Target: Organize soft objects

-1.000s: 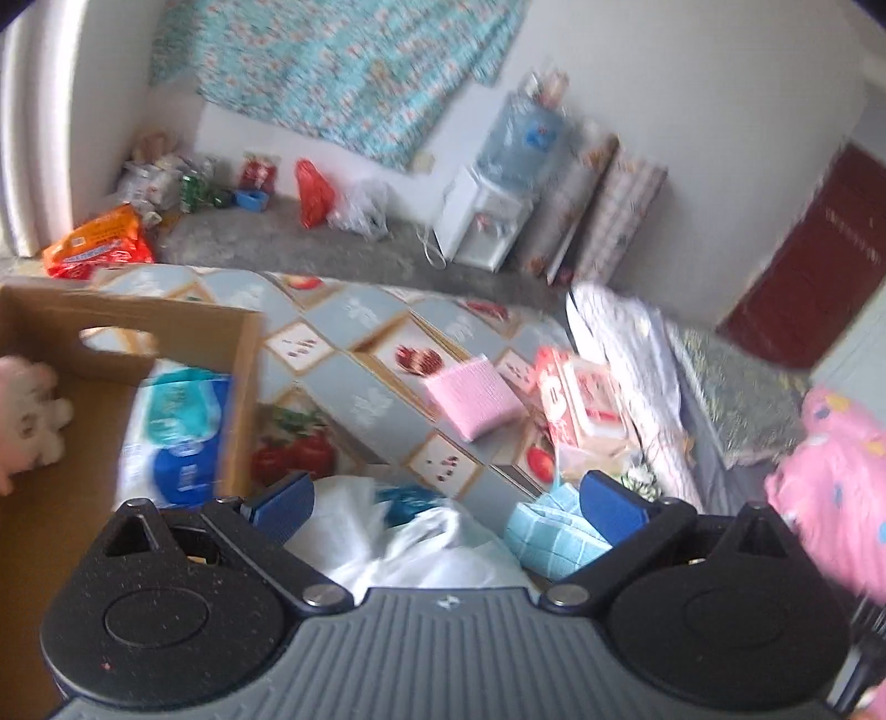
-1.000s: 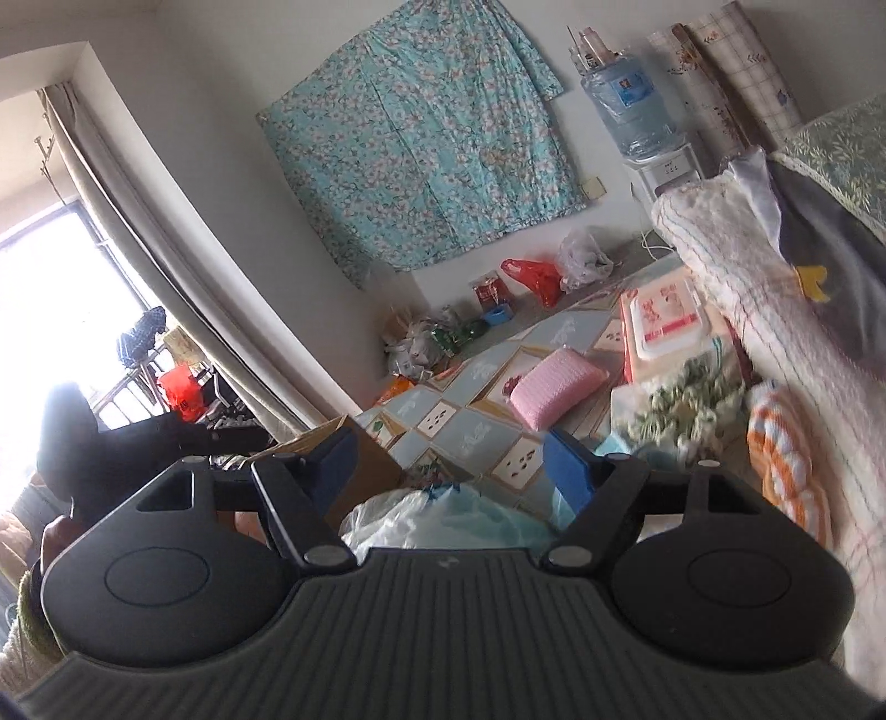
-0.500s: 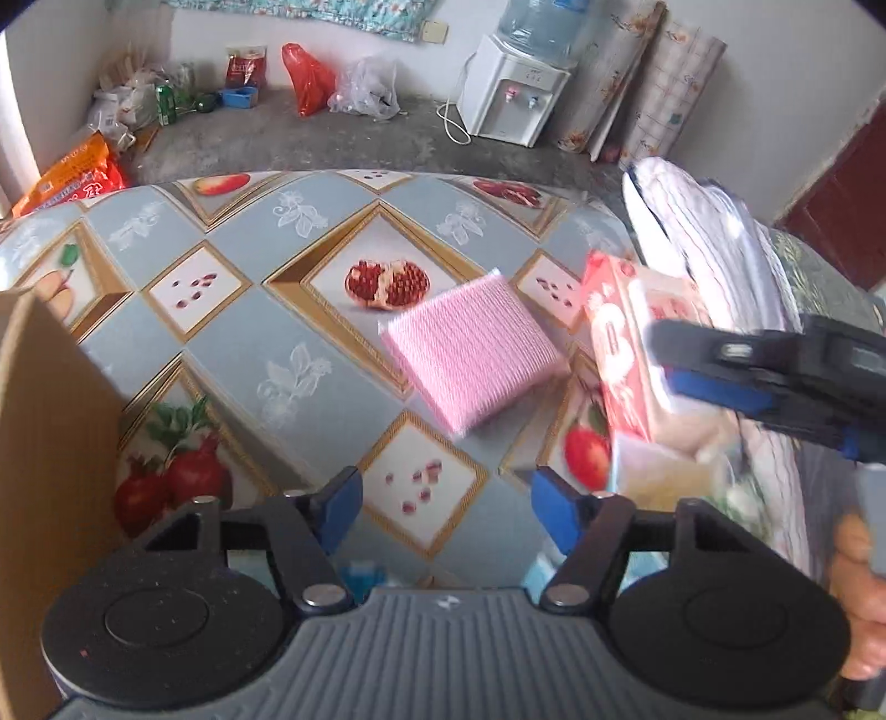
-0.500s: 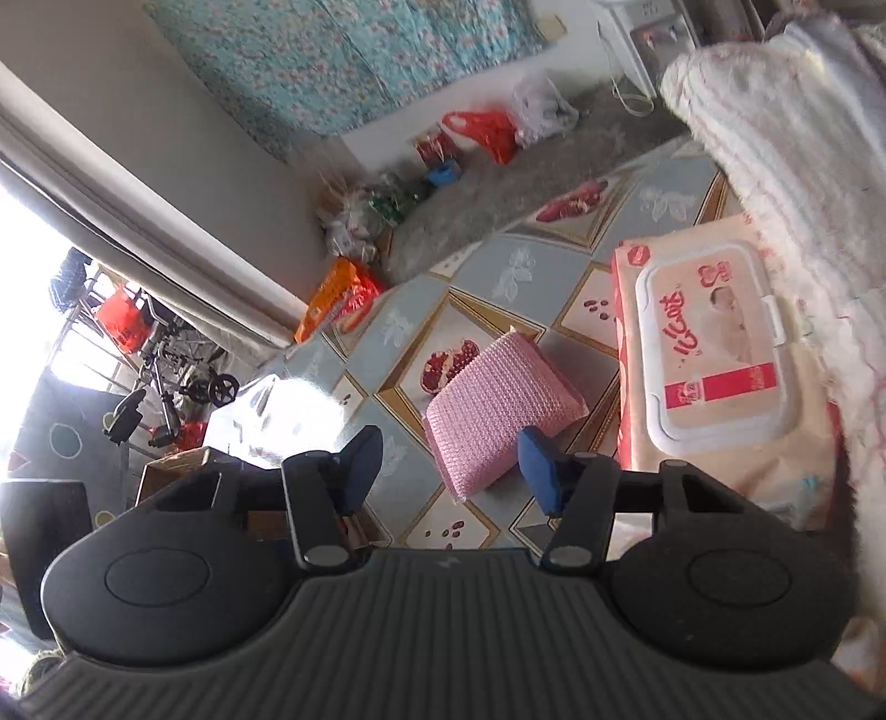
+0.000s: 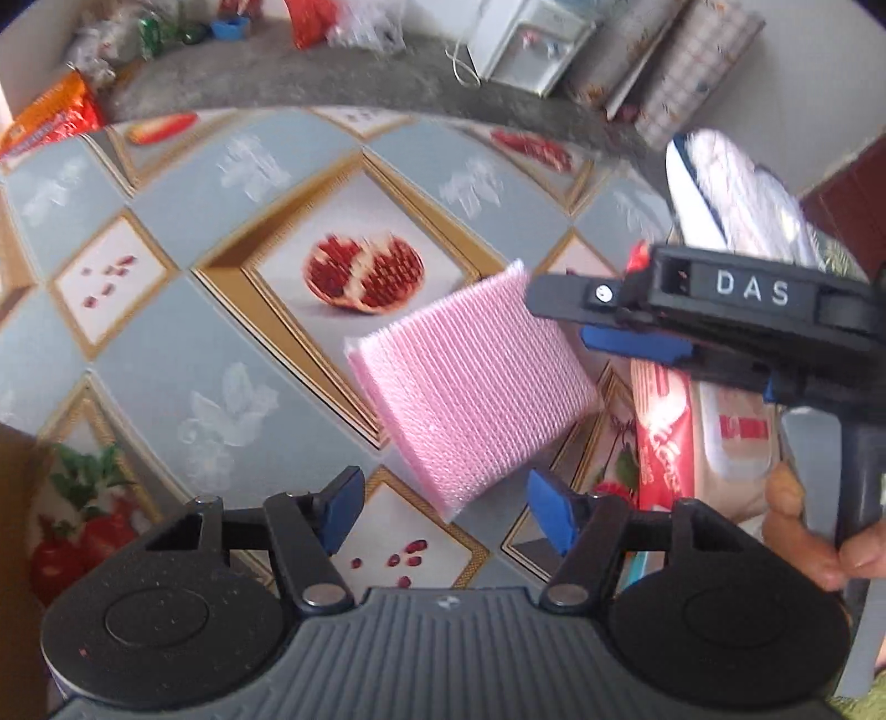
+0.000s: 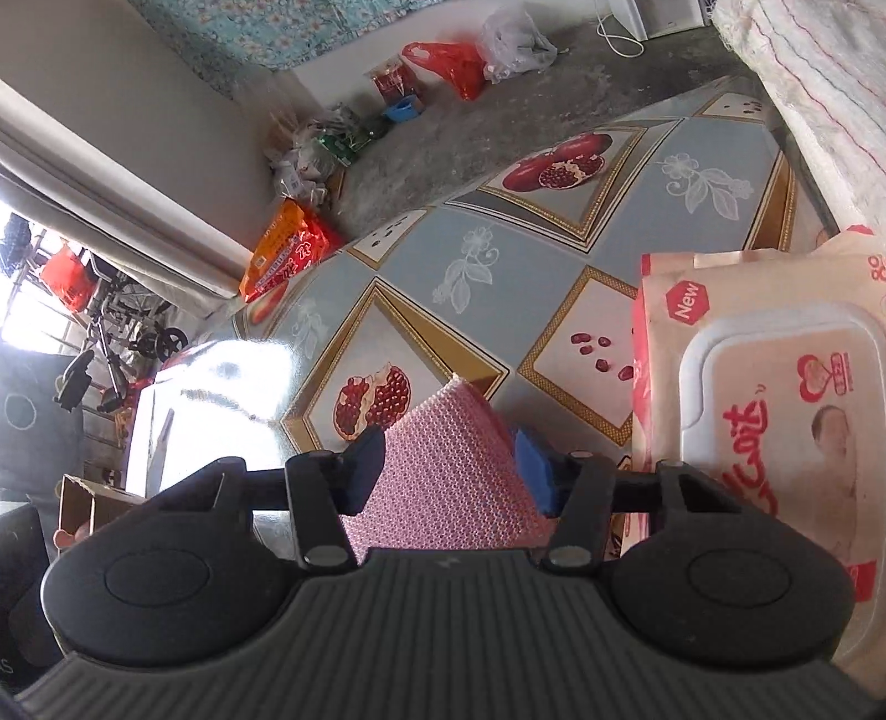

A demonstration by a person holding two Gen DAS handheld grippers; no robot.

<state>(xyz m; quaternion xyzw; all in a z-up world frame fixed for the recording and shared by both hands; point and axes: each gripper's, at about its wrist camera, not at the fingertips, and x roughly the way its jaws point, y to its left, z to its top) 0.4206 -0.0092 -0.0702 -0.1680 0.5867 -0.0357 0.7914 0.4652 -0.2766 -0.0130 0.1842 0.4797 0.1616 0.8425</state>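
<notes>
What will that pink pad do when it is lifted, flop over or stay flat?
The pink pad will probably stay mostly flat: it looks thick and cushion-like, with squared edges. Its woven mesh surface should give the right gripper, whose fingers sit on either side of it, decent grip. It is likely light and squashy, so it may dent where pinched.

A fruit-print tablecloth (image 5: 232,387) is covering the table; an orange packet (image 6: 288,252), a red bag (image 6: 454,69) and, seemingly, a water dispenser (image 5: 531,52) are sitting on the floor.
</notes>
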